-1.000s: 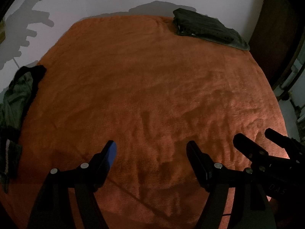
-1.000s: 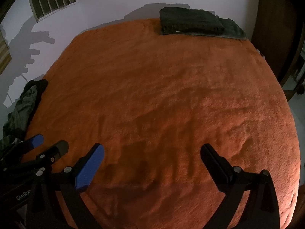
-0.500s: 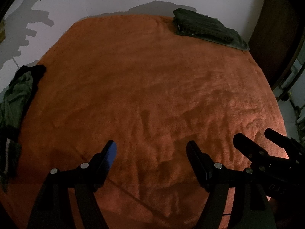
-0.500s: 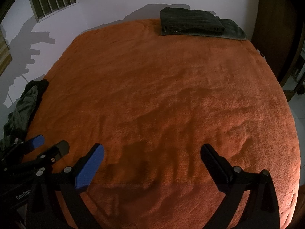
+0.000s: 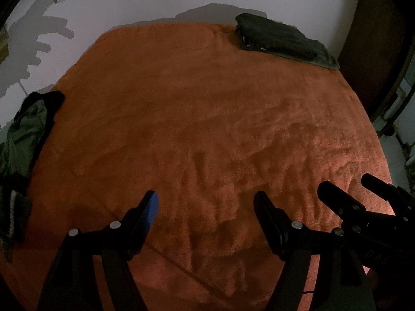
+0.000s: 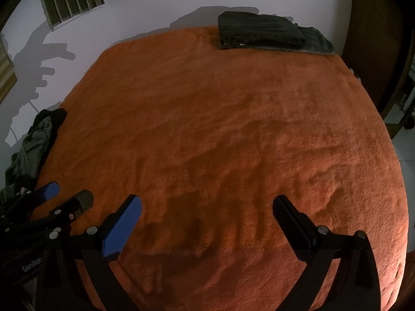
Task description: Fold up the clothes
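— Where are the clothes?
— A crumpled heap of dark grey-green garments (image 5: 24, 140) lies far off to the left of my left gripper (image 5: 205, 204), at the edge of the fuzzy orange bed blanket (image 5: 207, 119). A folded stack of dark green clothes (image 6: 262, 33) sits well ahead of my right gripper (image 6: 206, 211), by the white wall (image 6: 168, 2).
— And your jaws?
— Both pairs stand wide apart, holding nothing, over bare blanket.

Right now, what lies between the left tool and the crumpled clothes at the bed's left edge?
Only bare orange blanket lies between the left tool and the crumpled clothes, per the left wrist view.
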The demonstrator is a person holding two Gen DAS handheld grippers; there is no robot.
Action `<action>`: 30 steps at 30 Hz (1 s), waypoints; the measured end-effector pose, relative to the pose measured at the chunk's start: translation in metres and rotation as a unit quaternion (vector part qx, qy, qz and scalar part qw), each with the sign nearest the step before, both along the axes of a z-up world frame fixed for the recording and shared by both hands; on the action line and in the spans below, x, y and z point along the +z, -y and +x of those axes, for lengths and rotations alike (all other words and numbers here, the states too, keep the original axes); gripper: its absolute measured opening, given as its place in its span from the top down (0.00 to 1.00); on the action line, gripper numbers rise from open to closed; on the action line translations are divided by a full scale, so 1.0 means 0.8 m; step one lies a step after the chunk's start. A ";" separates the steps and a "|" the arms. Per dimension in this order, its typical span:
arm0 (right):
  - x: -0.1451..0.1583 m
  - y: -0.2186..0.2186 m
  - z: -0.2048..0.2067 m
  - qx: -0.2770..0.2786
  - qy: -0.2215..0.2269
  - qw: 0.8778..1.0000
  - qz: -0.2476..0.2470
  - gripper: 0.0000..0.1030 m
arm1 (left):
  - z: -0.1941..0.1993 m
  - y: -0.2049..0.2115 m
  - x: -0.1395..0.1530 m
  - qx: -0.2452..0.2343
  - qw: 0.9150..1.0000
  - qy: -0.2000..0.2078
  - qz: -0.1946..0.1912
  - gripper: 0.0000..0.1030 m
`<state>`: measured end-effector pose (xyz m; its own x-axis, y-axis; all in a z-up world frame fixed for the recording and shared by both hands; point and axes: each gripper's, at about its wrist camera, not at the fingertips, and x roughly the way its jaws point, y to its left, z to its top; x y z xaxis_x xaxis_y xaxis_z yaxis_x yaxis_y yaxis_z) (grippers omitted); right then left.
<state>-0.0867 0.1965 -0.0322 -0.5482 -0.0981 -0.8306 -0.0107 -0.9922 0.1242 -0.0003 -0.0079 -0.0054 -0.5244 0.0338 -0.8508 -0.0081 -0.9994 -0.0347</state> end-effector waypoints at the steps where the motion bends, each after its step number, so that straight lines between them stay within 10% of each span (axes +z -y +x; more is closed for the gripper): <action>1: 0.000 0.000 0.000 0.000 0.000 1.000 0.000 0.02 | 0.000 0.000 0.000 0.000 1.000 0.000 -0.001 0.26; 30: -0.013 0.019 -0.005 0.036 -0.015 0.999 0.016 0.02 | -0.016 0.057 -0.007 0.042 0.999 0.015 0.004 0.26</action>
